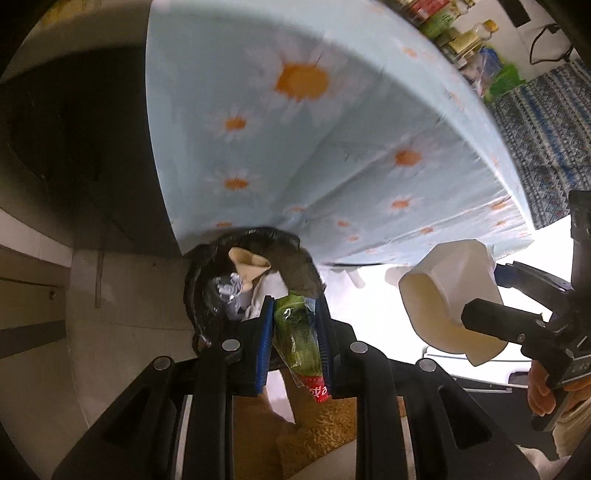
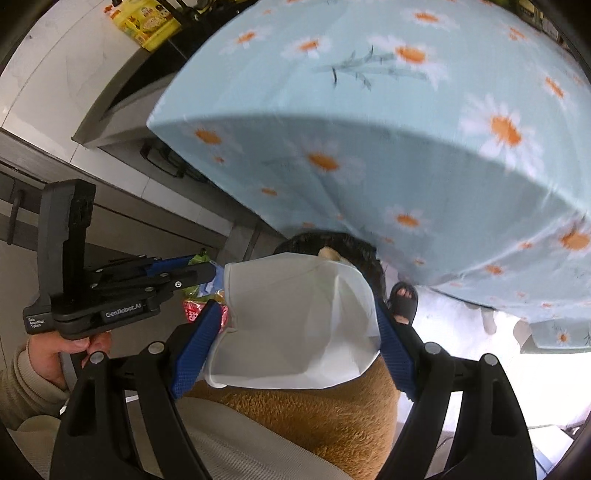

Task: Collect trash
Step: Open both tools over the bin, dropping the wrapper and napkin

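Observation:
My left gripper (image 1: 294,310) is shut on a green and red snack wrapper (image 1: 299,332) and holds it just above a black-lined trash bin (image 1: 207,266) that holds paper and plastic scraps. My right gripper (image 2: 295,314) is shut on a crushed white paper cup (image 2: 295,325), which also shows in the left wrist view (image 1: 447,291) to the right of the bin. In the right wrist view the left gripper (image 2: 210,273) sits to the left with the wrapper (image 2: 199,295), and the bin's black rim (image 2: 354,247) peeks out behind the cup.
A table with a blue daisy-print cloth (image 1: 314,129) (image 2: 406,147) overhangs the bin. Grey cabinets (image 2: 110,206) stand to the left. A patterned rug (image 1: 546,140) and bottles (image 1: 476,33) lie far right. A sandalled foot (image 2: 404,299) is beside the bin.

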Available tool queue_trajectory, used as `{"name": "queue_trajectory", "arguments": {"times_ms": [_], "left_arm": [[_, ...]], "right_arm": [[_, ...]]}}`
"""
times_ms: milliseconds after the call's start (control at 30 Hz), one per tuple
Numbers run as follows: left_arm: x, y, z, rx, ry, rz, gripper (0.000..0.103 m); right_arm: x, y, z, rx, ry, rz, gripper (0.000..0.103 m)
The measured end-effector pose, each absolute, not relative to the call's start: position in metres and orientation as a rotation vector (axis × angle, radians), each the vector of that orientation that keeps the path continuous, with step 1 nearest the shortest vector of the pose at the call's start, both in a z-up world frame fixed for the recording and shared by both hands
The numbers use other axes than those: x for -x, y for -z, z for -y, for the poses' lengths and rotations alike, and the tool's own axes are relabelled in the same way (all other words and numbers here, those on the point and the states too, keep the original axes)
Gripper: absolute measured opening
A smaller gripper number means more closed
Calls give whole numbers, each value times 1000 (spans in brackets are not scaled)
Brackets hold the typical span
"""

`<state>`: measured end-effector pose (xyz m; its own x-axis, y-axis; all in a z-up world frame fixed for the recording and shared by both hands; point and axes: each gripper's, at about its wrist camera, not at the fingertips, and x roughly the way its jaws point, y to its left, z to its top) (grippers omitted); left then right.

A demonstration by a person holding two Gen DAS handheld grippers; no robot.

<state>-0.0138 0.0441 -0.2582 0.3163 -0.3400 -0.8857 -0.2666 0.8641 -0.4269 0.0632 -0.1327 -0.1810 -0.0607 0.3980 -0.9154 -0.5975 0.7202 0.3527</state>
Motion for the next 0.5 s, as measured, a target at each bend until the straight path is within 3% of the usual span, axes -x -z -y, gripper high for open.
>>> {"name": "queue_trajectory", "arguments": {"times_ms": [500], "left_arm": [[19, 309, -43, 625, -3, -1353, 21]], "right_arm": [[-61, 243, 131, 145, -770, -1532, 81]]}}
